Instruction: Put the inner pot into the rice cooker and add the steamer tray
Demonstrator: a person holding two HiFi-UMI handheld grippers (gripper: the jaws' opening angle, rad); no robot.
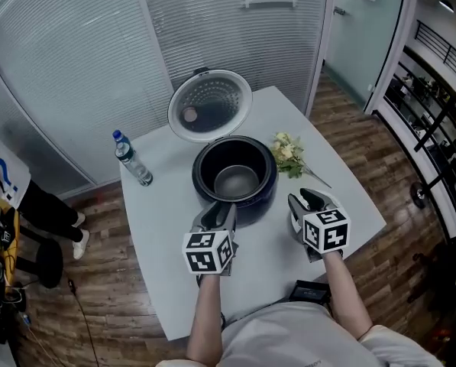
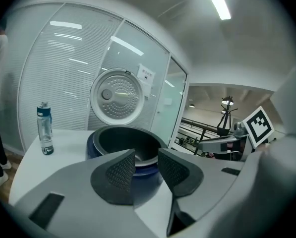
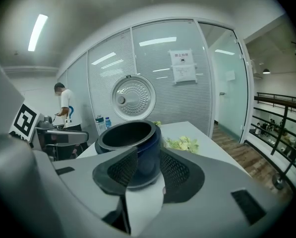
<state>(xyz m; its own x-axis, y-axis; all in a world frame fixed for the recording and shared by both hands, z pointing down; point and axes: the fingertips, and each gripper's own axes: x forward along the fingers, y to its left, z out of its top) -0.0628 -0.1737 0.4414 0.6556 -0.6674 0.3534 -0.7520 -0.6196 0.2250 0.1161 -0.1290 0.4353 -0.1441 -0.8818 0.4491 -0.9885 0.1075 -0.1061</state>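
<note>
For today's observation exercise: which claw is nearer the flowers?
The right claw; the flowers lie just beyond it, while the left claw faces the rice cooker.

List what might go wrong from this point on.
1. The lid stands open behind the rice cooker; a reach across it might knock the lid down.
2. The water bottle stands upright near the table edge; a sideways sweep of the left claw could topple it.
3. No steamer tray shows in any view, and the right claw is empty too, so it must first be found.
</note>
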